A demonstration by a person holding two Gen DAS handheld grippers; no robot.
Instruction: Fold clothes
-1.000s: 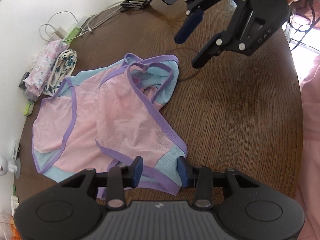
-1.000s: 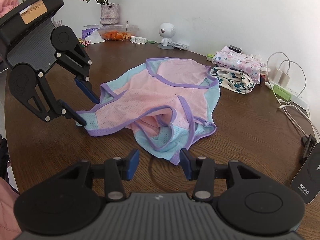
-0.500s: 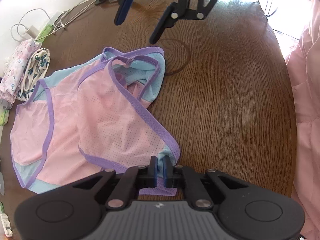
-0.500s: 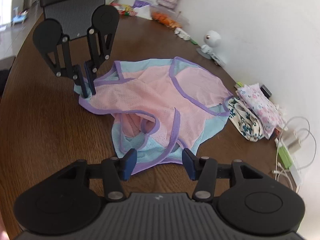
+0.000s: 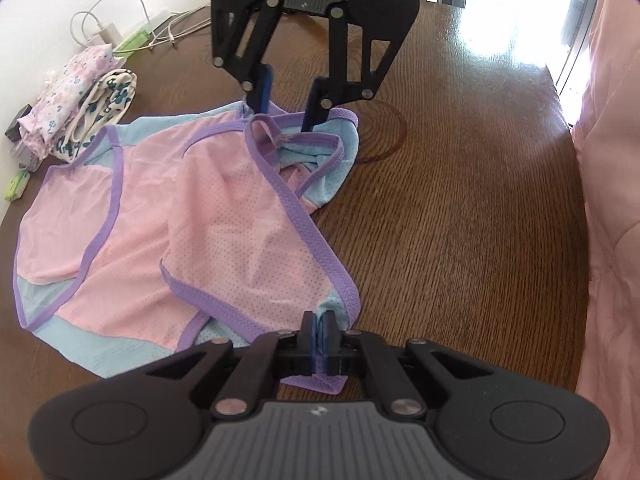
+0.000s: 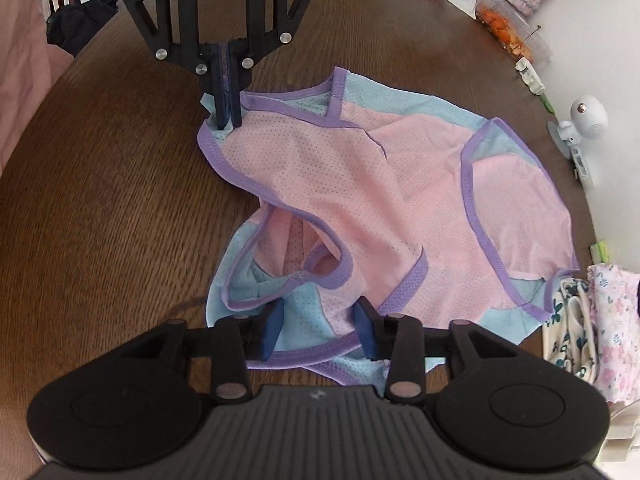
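Left claw (image 5: 319, 330) pinched tight on the purple-trimmed corner of the pink and blue garment (image 5: 224, 216). Right claw (image 6: 318, 330) spread wide, fingers down over the bunched blue end of the same garment (image 6: 380, 184), nothing gripped. Garment spread rumpled across the middle of the brown table (image 5: 460, 208), partly doubled over itself. Folded floral clothes (image 5: 80, 96) stacked near the table edge by the wall, beside white charger cables (image 5: 104, 24).

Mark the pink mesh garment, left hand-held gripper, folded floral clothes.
pink mesh garment with purple trim (image 5: 224, 208), left wrist view, centre panel
left hand-held gripper (image 5: 319, 334), left wrist view, between fingertips
folded floral clothes (image 5: 76, 100), left wrist view, top fold
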